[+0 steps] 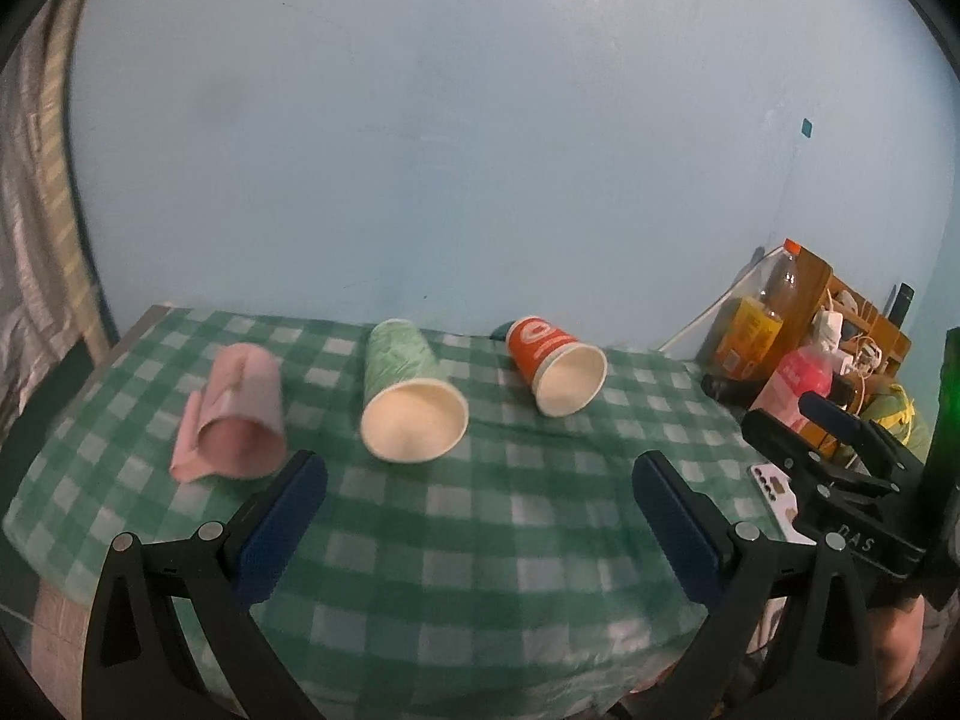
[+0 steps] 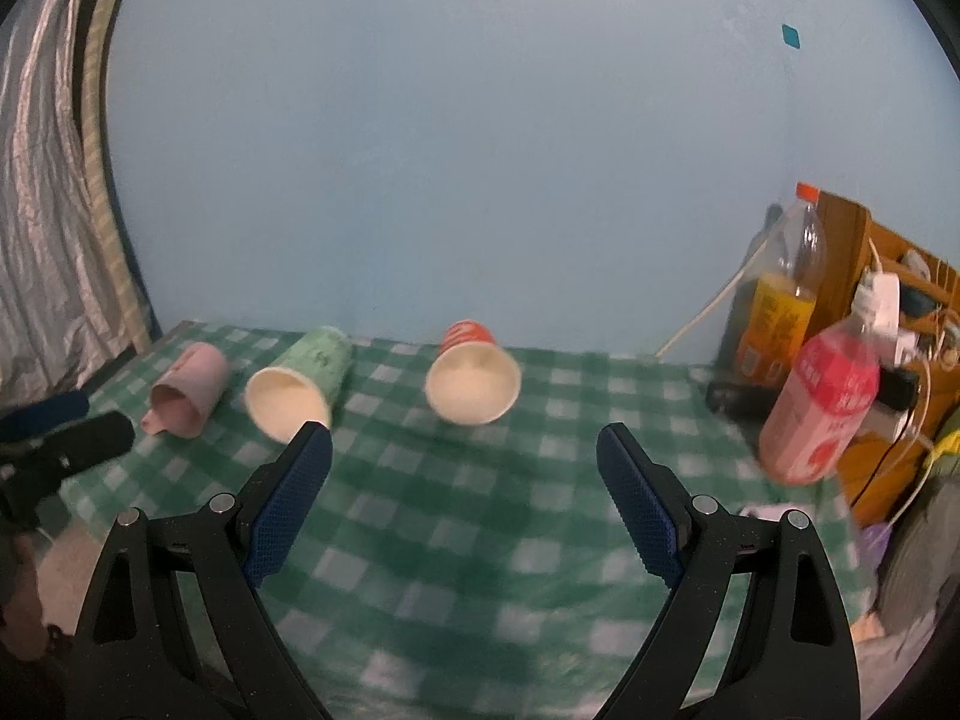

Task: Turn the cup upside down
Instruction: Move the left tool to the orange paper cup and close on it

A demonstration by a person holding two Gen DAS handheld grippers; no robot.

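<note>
Three cups lie on their sides on a green checked tablecloth [image 1: 456, 540], mouths toward me: a pink cup with a handle [image 1: 240, 414] at left, a green paper cup [image 1: 408, 390] in the middle, an orange paper cup [image 1: 555, 363] at right. They also show in the right wrist view: the pink cup [image 2: 186, 390], the green cup [image 2: 300, 378], the orange cup [image 2: 471, 375]. My left gripper [image 1: 477, 474] is open and empty, short of the green cup. My right gripper [image 2: 462, 450] is open and empty, short of the orange cup.
An orange-drink bottle [image 2: 783, 294] and a pink bottle [image 2: 822, 402] stand at the right by a wooden rack [image 2: 888, 276] with cables. A phone [image 1: 774, 495] lies near the table's right edge. A blue wall stands behind the table and a curtain [image 2: 42, 210] hangs at left.
</note>
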